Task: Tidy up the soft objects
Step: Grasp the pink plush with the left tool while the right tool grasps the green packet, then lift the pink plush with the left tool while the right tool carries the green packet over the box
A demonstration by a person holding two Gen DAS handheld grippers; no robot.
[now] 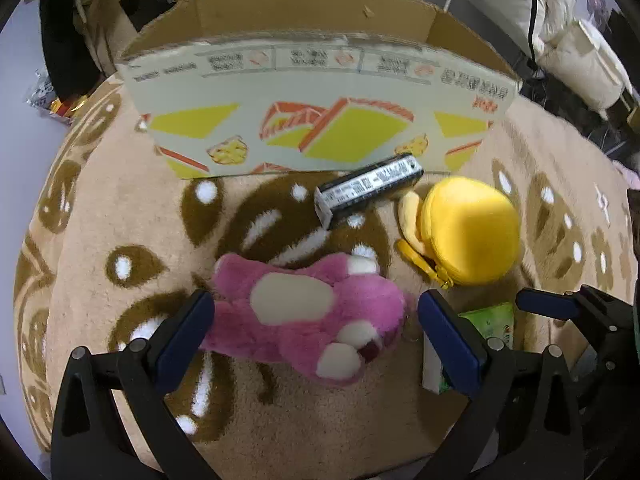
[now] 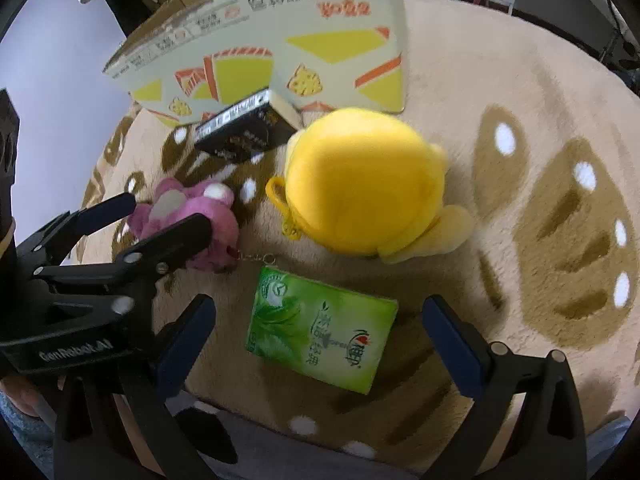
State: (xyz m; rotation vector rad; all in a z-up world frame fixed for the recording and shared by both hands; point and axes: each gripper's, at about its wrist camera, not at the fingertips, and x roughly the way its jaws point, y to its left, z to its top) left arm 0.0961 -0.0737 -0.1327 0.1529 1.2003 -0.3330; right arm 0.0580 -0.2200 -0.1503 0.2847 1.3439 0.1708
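A pink plush toy [image 1: 316,316] lies on the tan rug between the open jaws of my left gripper [image 1: 316,328]; it also shows in the right wrist view [image 2: 192,216]. A round yellow plush pouch [image 1: 468,232] lies to its right, also in the right wrist view [image 2: 364,180]. A green tissue pack [image 2: 320,340] lies between the open jaws of my right gripper [image 2: 320,340]; its edge shows in the left wrist view [image 1: 492,324]. A black box [image 1: 368,188] lies by the open cardboard box [image 1: 312,120].
The tan rug [image 2: 500,120] with brown patterns covers the surface. The cardboard box [image 2: 280,40] stands at the far side, its top open. White bedding [image 1: 568,32] and clutter lie beyond the rug. The left gripper's body [image 2: 80,264] shows at left in the right wrist view.
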